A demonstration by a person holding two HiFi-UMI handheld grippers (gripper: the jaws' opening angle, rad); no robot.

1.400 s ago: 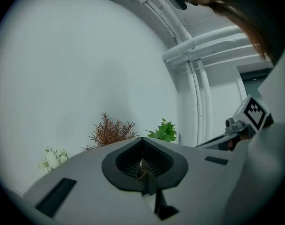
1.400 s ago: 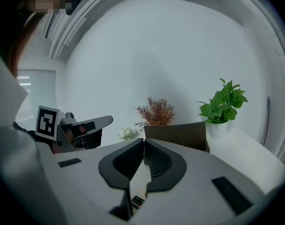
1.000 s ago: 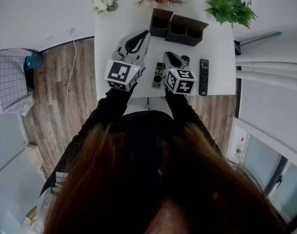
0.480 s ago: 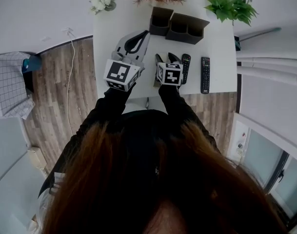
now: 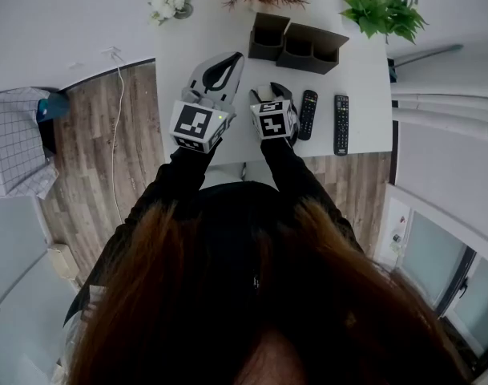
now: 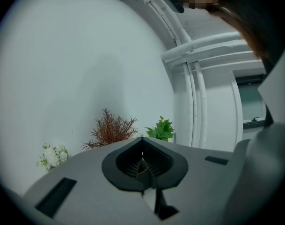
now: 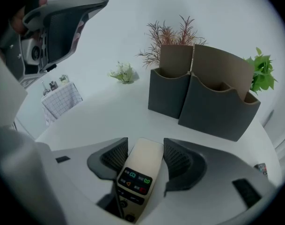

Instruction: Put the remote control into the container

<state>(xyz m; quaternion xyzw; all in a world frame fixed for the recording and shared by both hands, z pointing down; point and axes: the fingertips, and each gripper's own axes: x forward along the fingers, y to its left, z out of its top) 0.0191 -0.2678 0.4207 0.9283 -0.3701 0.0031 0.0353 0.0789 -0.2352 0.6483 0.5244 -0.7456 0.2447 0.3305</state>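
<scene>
Light, stiff and probably slick, the cream slab-shaped plastic remote control lies flat on the white table between the right gripper jaws, which have just been opening wide and do not press its long edges, the likeliest hold, while the left gripper is closed, empty.

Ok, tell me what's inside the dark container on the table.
From the head view the container shows only dark compartments with shadowed floors. In the right gripper view its walls hide the inside.
</scene>
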